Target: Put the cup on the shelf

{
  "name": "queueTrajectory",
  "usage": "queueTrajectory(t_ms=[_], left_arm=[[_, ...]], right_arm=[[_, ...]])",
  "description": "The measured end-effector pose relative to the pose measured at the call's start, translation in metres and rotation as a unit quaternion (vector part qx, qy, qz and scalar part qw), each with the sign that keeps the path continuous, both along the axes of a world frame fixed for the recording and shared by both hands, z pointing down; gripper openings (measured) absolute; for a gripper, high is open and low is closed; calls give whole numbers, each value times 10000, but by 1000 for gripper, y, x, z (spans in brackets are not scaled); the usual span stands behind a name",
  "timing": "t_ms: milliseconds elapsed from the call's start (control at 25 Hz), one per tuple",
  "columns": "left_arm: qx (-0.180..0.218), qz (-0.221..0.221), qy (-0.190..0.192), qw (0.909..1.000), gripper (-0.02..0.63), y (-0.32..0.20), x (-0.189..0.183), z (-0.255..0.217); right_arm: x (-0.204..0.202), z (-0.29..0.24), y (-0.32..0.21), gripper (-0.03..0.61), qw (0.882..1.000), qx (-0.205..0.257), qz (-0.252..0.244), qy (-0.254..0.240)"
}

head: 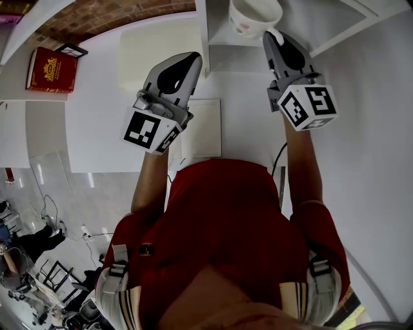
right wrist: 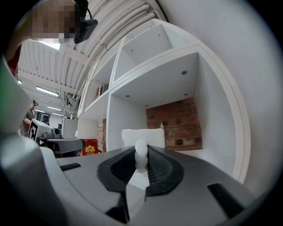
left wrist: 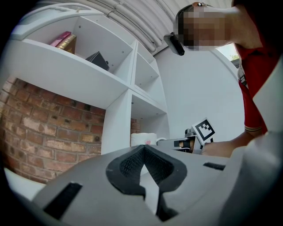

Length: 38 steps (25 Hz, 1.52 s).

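One slim handle [right wrist: 141, 159] is all the right gripper [head: 273, 38] pinches, jaws nearly together on it. The white cup [head: 253, 16] is inside the shelf [head: 219, 58] compartment, seemingly resting on its floor. It is likely ceramic, so stiff, slippery and chippable, and the handle suits best. The left gripper [left wrist: 143, 151] is closed and empty.

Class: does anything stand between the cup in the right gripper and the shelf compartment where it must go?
Nothing visible does. The right gripper has its jaws shut on the handle of the cup, which is at the open shelf compartment. Inside it, only white walls and a brick back show.
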State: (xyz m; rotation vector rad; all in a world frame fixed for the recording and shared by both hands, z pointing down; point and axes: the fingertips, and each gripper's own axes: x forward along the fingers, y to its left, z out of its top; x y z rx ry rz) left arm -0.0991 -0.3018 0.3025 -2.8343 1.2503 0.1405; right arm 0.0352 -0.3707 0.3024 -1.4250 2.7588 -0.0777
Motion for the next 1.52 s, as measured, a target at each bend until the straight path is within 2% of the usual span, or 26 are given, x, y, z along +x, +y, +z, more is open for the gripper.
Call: queueTrajectory(t_ms=[760,1520], left_arm=[[-84,7,-8,10000,6,-5,2,3],[-103,53,-32,9999,6,-3,5,4]], right_arm=[[-3,14,-7,40,9998,-107,60,141],[-7,17,-6,46,9993,30,98,361]])
